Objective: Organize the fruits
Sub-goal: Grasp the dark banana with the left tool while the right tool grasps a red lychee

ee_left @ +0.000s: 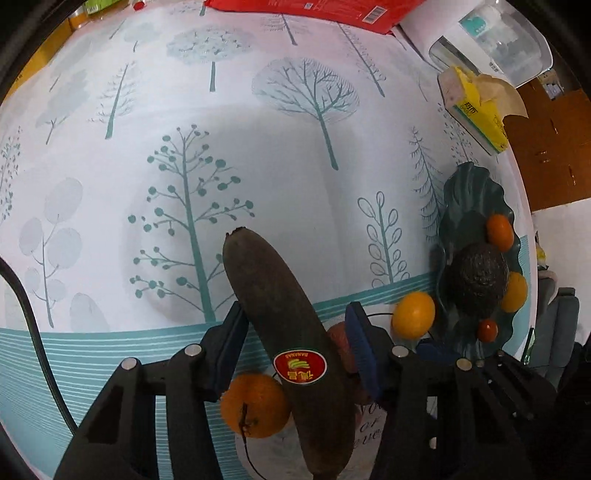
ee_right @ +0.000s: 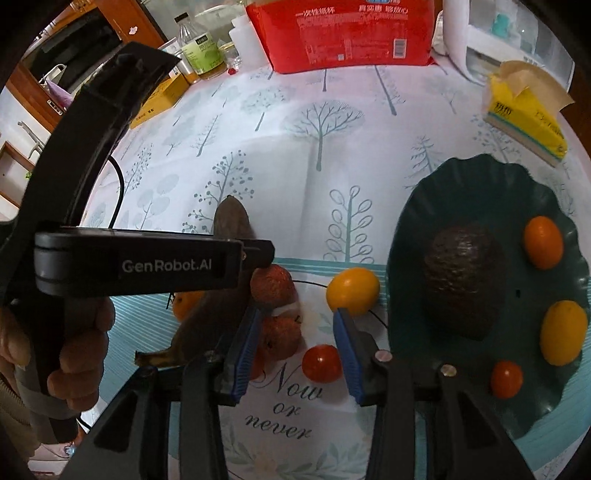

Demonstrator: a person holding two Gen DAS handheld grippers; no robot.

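Left tool (ee_left: 295, 328) straddles banana (ee_left: 280, 332), lengthwise, tip pointing away.

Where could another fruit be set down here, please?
Bare cloth lies between the banana, red packet and tissue box. The green plate's upper part, above the avocado, is free. The fruit cluster around the lychees is crowded.

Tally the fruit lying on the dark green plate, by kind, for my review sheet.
Avocado: 1
Kumquats: 2
Cherry tomato: 1
Total: 4
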